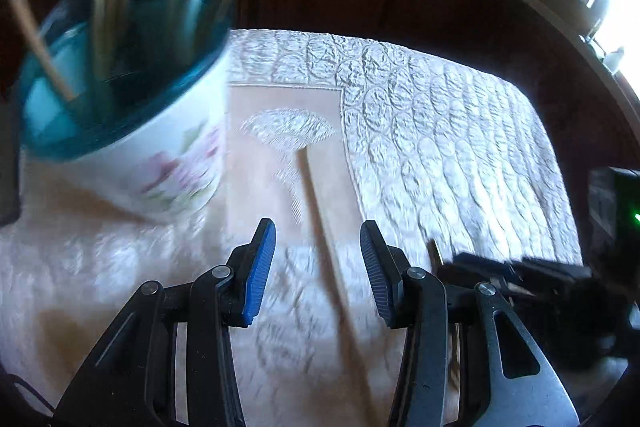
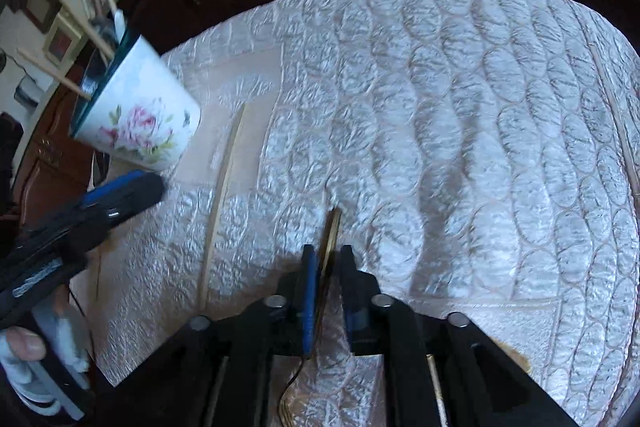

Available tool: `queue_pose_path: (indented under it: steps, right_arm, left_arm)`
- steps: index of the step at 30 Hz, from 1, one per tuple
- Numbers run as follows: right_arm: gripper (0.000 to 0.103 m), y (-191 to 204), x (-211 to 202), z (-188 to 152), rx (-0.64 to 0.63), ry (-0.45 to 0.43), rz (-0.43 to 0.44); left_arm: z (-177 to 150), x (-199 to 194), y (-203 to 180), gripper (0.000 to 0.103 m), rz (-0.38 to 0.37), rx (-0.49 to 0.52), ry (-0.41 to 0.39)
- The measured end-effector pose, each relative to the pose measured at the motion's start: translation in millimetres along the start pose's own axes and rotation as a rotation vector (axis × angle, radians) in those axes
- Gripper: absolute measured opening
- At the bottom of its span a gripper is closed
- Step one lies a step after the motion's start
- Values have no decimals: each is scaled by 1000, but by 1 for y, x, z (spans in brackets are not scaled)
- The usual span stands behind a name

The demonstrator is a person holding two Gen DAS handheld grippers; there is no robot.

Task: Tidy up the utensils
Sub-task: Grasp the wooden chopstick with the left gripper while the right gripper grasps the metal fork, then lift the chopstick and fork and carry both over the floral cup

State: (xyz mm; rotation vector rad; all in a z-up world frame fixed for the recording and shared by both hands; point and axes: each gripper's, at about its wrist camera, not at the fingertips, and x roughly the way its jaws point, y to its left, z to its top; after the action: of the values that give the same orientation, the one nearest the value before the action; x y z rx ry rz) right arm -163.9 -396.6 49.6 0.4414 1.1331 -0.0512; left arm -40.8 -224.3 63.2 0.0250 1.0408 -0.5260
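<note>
On the quilted white cloth (image 2: 460, 107) covering the desk, a floral cup (image 2: 140, 115) holding chopsticks and other utensils stands at the far left, with a single chopstick (image 2: 222, 195) lying just right of it. Left tool (image 1: 318, 267) hangs spread wide and empty above that chopstick. Right tool (image 2: 326, 275) is clamped on a gold-coloured utensil handle (image 2: 331, 235), low over the cloth.
</note>
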Motion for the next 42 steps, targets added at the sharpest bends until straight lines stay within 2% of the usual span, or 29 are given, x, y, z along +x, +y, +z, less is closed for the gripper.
queue_pose_path:
  steps: [3, 4, 6, 7, 8, 10, 12, 19, 23, 26, 29, 31, 33, 34, 35, 37, 42]
  right_arm:
    - [23, -8, -2, 4, 10, 4, 17]
    - [23, -10, -3, 7, 8, 5, 17]
    - [23, -10, 2, 12, 2, 11, 19]
    - [23, -9, 4, 14, -6, 15, 15]
    - [23, -7, 8, 15, -14, 18, 12]
    - [23, -4, 10, 15, -34, 24, 4]
    - [8, 0, 12, 16, -46, 23, -6]
    - [6, 5, 5, -8, -53, 63, 55]
    - [6, 12, 4, -24, -115, 94, 34]
    - [8, 19, 4, -25, -146, 102, 0]
    - [13, 26, 7, -22, -154, 110, -16]
    - [13, 30, 12, -22, -154, 106, -23]
    - [9, 37, 16, -21, -165, 99, -31]
    - [6, 42, 18, -22, -173, 97, -40]
    - [6, 44, 15, -22, -179, 90, -32]
    - [6, 50, 6, -20, -191, 68, -18]
    - [6, 63, -30, -14, -196, -26, 49]
  left_arm:
    - [9, 20, -6, 43, 18, -10, 11]
    - [11, 27, -6, 39, 23, -14, 17]
    - [13, 40, -8, 24, 40, -10, 35]
    - [13, 45, -8, 11, 49, -8, 51]
    - [11, 50, -7, 8, 44, -11, 67]
    - [7, 47, -2, 7, 14, -20, 64]
    - [1, 43, 3, 6, 1, -17, 74]
    - [-39, 5, 28, 4, -60, -23, 127]
    - [-57, -8, 32, 4, -55, -8, 164]
    - [-56, -7, 29, 10, -20, 10, 159]
    - [-49, 2, 24, 22, -13, 19, 159]
    - [-45, 6, 16, 23, 12, 61, 153]
    - [-43, 8, 16, 22, 16, 76, 145]
    - [-42, 8, 18, 8, 12, 72, 145]
    - [-41, 6, 21, 4, 6, 67, 146]
    - [-40, -7, 28, 4, -28, 42, 129]
    - [-33, -71, 44, 4, -104, 43, 15]
